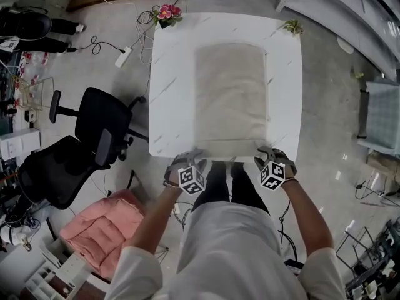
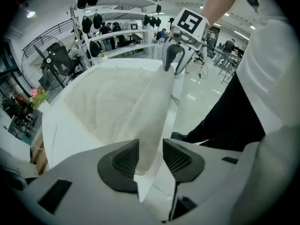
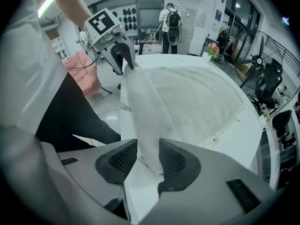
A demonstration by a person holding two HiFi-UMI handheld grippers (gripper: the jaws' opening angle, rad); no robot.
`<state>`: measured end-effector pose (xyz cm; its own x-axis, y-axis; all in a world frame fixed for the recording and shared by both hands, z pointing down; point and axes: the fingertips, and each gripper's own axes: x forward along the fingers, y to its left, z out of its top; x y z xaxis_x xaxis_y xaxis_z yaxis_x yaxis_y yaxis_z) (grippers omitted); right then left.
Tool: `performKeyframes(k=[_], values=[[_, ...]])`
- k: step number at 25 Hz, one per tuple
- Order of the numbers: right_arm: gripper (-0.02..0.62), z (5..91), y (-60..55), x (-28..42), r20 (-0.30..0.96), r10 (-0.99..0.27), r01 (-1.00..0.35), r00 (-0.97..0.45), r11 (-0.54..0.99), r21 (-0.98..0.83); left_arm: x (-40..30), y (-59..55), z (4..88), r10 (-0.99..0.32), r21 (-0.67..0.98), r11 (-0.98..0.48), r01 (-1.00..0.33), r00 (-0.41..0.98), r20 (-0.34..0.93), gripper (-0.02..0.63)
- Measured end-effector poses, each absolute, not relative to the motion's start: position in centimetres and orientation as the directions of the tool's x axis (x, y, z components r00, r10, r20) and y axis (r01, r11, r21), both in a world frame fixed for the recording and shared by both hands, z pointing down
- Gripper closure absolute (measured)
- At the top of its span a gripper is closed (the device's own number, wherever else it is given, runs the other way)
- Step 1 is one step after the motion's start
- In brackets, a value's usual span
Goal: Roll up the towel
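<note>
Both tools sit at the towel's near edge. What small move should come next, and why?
Probably turn that edge over toward the far side to start the roll. The left tool and right tool each pinch the near edge of the towel, which otherwise lies flat and unrolled on the table.

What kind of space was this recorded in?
Probably an open lab or workshop floor, not a home: black office chairs beside the white table bearing the towel, a power strip with loose cables on the floor, and metal racks around.
</note>
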<state>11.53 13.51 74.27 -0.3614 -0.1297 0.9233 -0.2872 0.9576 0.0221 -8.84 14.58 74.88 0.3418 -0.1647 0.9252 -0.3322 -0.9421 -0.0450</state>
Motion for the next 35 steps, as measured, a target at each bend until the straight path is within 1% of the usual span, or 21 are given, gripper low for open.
performKeyframes(k=[2,4,5,7,8,11,23,27,32,35], values=[[0.437,75.2,13.7,11.8,0.928,-0.138,-0.276,-0.345,0.960,0.040,-9.0,14.5,75.9,-0.180,-0.068,-0.941,-0.332,0.319,0.930,0.429],[0.446,75.9,13.8,12.0,0.930,-0.154,-0.267,-0.335,0.962,0.063,-9.0,14.1,76.5,-0.205,-0.103,-0.941,-0.322,0.302,0.931,0.447],[0.462,76.1,13.5,12.0,0.928,-0.170,-0.267,-0.331,0.960,0.081,-9.0,13.9,76.6,-0.218,-0.119,-0.941,-0.317,0.295,0.930,0.474],[0.522,76.2,13.0,12.1,0.922,-0.203,-0.276,-0.330,0.955,0.111,-9.0,13.6,76.6,-0.228,-0.133,-0.941,-0.310,0.292,0.929,0.513],[0.533,76.2,12.9,12.1,0.920,-0.208,-0.283,-0.332,0.952,0.113,-9.0,13.7,76.5,-0.226,-0.132,-0.943,-0.307,0.293,0.929,0.530],[0.558,76.0,13.9,12.0,0.919,-0.191,-0.284,-0.344,0.954,0.092,-9.1,14.8,76.3,-0.200,-0.106,-0.948,-0.301,0.302,0.932,0.541],[0.560,74.5,19.6,12.3,0.927,0.002,-0.230,-0.374,0.969,-0.095,-9.0,20.2,74.4,-0.032,0.062,-0.965,-0.254,0.352,0.936,0.541],[0.558,74.0,18.4,12.3,0.925,0.054,-0.227,-0.376,0.963,-0.148,-9.0,19.1,73.8,0.023,0.115,-0.967,-0.229,0.372,0.928,0.541],[0.557,73.3,15.1,12.0,0.915,0.083,-0.277,-0.395,0.939,-0.205,-9.3,16.6,73.2,0.108,0.202,-0.958,-0.203,0.400,0.910,0.540],[0.555,73.1,12.7,12.0,0.915,0.075,-0.302,-0.397,0.931,-0.207,-9.4,14.1,73.0,0.113,0.215,-0.953,-0.213,0.407,0.906,0.538]])
